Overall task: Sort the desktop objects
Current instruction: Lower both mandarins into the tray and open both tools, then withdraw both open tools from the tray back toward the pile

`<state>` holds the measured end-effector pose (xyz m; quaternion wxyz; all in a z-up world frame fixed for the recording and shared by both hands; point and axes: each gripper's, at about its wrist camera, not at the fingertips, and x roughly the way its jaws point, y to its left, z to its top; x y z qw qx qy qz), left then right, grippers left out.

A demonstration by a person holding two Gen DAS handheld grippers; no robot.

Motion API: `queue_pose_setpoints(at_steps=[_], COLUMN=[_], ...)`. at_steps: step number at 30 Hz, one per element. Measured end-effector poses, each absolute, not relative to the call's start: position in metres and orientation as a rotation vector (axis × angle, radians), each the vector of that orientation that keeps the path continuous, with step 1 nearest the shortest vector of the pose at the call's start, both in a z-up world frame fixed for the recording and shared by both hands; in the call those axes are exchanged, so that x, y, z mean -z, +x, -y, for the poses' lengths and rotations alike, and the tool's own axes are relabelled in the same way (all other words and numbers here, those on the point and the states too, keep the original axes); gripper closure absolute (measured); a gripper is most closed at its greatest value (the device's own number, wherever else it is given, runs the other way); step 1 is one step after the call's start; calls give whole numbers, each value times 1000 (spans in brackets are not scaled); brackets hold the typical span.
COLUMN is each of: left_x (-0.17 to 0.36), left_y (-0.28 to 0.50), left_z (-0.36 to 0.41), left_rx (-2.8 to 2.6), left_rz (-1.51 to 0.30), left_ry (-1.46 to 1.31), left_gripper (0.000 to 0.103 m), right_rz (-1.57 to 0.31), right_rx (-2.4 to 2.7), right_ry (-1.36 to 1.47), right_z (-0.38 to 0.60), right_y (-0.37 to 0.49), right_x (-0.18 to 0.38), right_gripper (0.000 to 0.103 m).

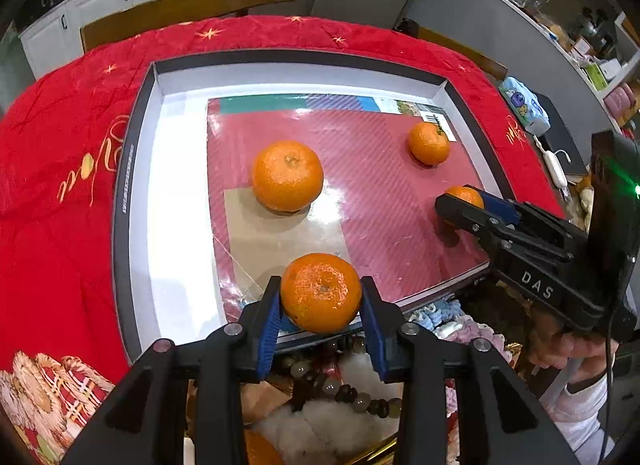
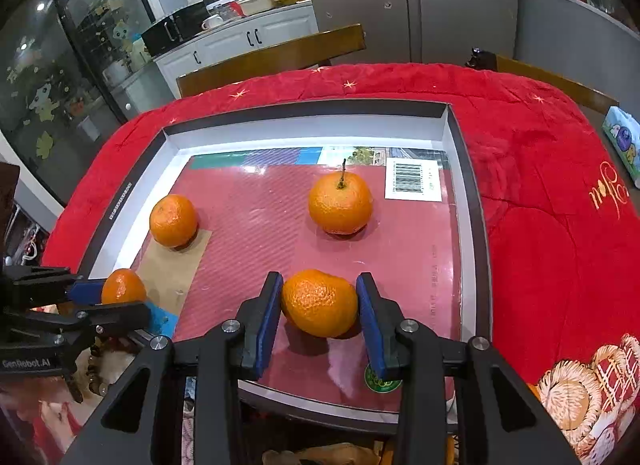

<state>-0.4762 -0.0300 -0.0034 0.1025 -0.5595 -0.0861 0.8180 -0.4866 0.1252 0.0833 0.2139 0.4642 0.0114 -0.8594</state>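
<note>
A shallow box lid (image 1: 136,169) with a red book inside lies on the red cloth. My left gripper (image 1: 320,297) is shut on a mandarin (image 1: 320,293) and holds it over the box's near edge; it also shows in the right wrist view (image 2: 122,287). My right gripper (image 2: 318,305) is shut on another mandarin (image 2: 320,303), which touches the book near the box's right side; it shows in the left wrist view (image 1: 464,197). Two more mandarins lie loose in the box: a large one (image 1: 287,176) (image 2: 173,220) and a stemmed one (image 1: 429,143) (image 2: 340,203).
A heap of yarn, beads and fluffy things (image 1: 340,385) lies just below the box's near edge. Wooden chair backs (image 2: 272,57) stand behind the table. A tissue pack (image 1: 524,105) and a white charger (image 1: 554,165) lie to the right.
</note>
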Motion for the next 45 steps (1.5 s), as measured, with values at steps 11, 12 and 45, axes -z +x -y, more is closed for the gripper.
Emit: queue_pose_setpoints(at_steps=[11,12,45], left_x=[1,0,-173], left_y=[-476,-475,-357], left_z=[29,26,42], left_rx=[-2472,-2465,-2793], left_rz=[184,165,20], left_ry=[-1661,-1651,-1135], left_gripper=[11,10,0], right_rz=[-71,-62,-11], right_rx=[2400,2405,2611], right_ry=[1163,1144,708], right_z=[-120,-122,-162], right_y=[-474,-473,-366], right_x=[-97,-100,-255], right_gripper=[32,27,0])
